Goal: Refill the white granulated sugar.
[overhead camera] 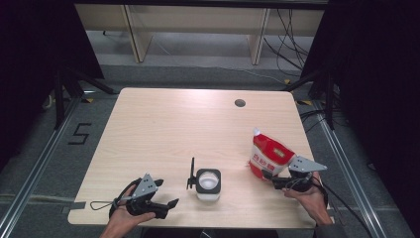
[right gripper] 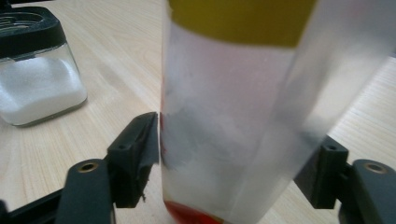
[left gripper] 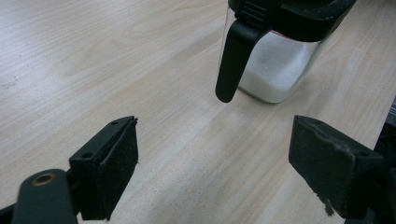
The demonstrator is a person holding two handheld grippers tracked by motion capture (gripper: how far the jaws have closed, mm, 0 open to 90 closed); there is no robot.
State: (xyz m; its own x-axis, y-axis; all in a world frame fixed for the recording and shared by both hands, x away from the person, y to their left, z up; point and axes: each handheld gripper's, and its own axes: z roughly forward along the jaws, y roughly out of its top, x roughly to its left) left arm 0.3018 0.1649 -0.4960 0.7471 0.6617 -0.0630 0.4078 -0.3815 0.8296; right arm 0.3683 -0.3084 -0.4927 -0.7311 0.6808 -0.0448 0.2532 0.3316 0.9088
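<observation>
Fingers: left gripper (overhead camera: 166, 206) spread, empty; right gripper (overhead camera: 272, 179) astride bag (overhead camera: 267, 156), grip unclear | bag: near right on table (overhead camera: 163, 129) | jar (overhead camera: 208, 184) near centre | floor grey, cables far right | bag print unreadable

table (overhead camera: 163, 129): pale matt wood grain | jar (overhead camera: 208, 184): clear glass, black plastic lid | pouch (overhead camera: 268, 156): glossy plastic film
</observation>
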